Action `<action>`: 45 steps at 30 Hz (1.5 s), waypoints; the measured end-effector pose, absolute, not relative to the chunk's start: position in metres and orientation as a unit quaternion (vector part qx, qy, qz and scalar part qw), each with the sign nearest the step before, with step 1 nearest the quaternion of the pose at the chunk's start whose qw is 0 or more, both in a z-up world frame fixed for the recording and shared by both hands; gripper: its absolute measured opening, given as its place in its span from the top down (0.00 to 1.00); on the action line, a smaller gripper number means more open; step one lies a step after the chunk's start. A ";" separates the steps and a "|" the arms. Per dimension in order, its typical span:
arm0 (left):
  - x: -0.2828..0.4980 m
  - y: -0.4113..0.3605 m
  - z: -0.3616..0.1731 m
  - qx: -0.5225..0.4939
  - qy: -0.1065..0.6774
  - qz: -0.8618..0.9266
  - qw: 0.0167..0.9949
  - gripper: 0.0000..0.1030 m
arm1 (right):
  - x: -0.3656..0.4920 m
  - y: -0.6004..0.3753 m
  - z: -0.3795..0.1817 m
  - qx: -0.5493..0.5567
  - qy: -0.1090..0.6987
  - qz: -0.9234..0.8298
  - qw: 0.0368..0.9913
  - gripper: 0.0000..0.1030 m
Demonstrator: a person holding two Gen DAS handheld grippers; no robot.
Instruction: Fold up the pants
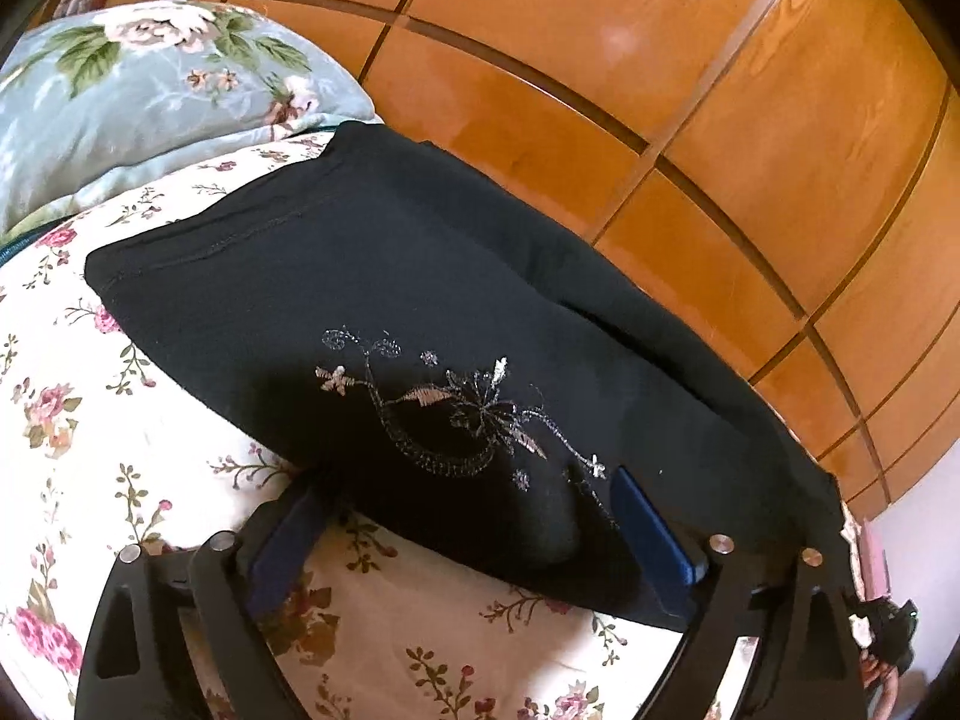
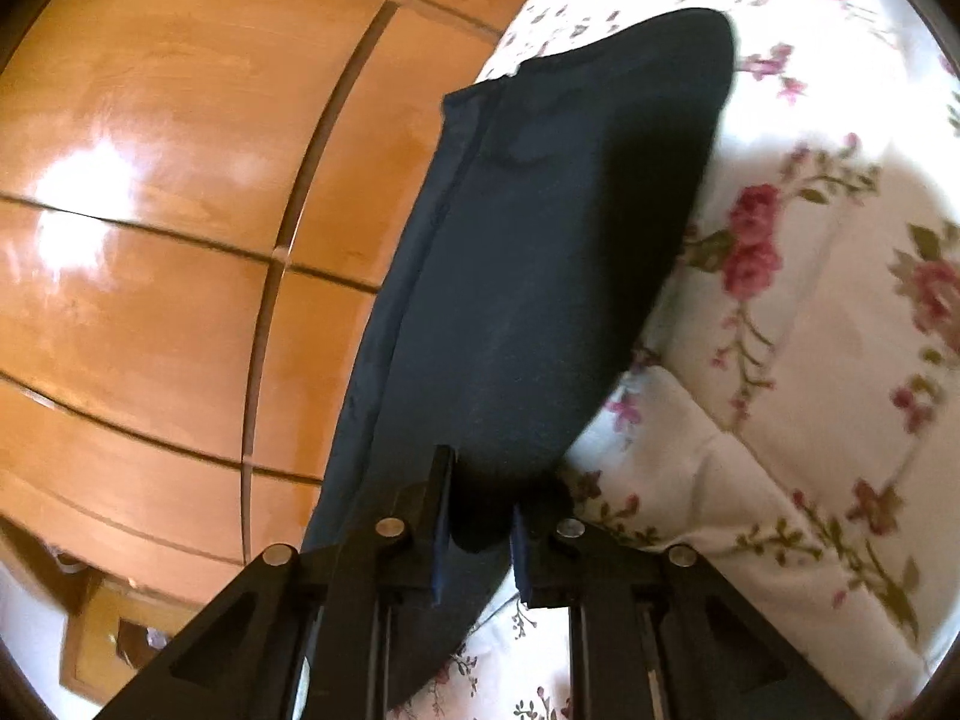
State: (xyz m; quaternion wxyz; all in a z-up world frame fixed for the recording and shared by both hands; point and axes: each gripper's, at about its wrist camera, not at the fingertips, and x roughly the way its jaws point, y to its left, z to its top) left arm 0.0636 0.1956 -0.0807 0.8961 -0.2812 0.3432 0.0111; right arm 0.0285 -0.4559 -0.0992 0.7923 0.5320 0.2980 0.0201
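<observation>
We had the black pants (image 1: 384, 324) on the floral bed (image 1: 120, 420), long axis running 10 to 4 o'clock, our left claw (image 1: 474, 531) wide around one edge, our right claw (image 2: 477, 531) pinching another.

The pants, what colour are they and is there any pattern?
Black pants, with silvery floral embroidery; clearest in the left wrist view.
</observation>
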 end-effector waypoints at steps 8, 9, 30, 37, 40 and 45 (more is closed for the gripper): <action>0.060 0.233 -0.085 -0.371 0.301 0.026 0.878 0.30 | 0.034 -0.444 -0.095 0.472 0.301 0.014 0.829 0.89; 0.063 0.235 -0.085 -0.369 0.301 0.026 0.879 0.32 | 0.034 -0.444 -0.095 0.470 0.300 0.015 0.830 0.90; 0.046 0.252 -0.069 -0.364 0.303 0.021 0.881 0.94 | 0.015 -0.432 -0.059 0.406 0.250 -0.043 0.878 0.92; 0.009 0.253 -0.061 -0.367 0.297 0.017 0.881 0.94 | -0.014 -0.425 -0.035 0.372 0.238 -0.041 0.896 0.92; -0.008 0.251 -0.063 -0.361 0.302 0.019 0.882 0.94 | -0.029 -0.425 -0.033 0.368 0.242 -0.043 0.897 0.92; -0.044 0.255 -0.068 -0.368 0.311 0.030 0.876 0.94 | -0.059 -0.428 -0.043 0.388 0.248 -0.057 0.886 0.92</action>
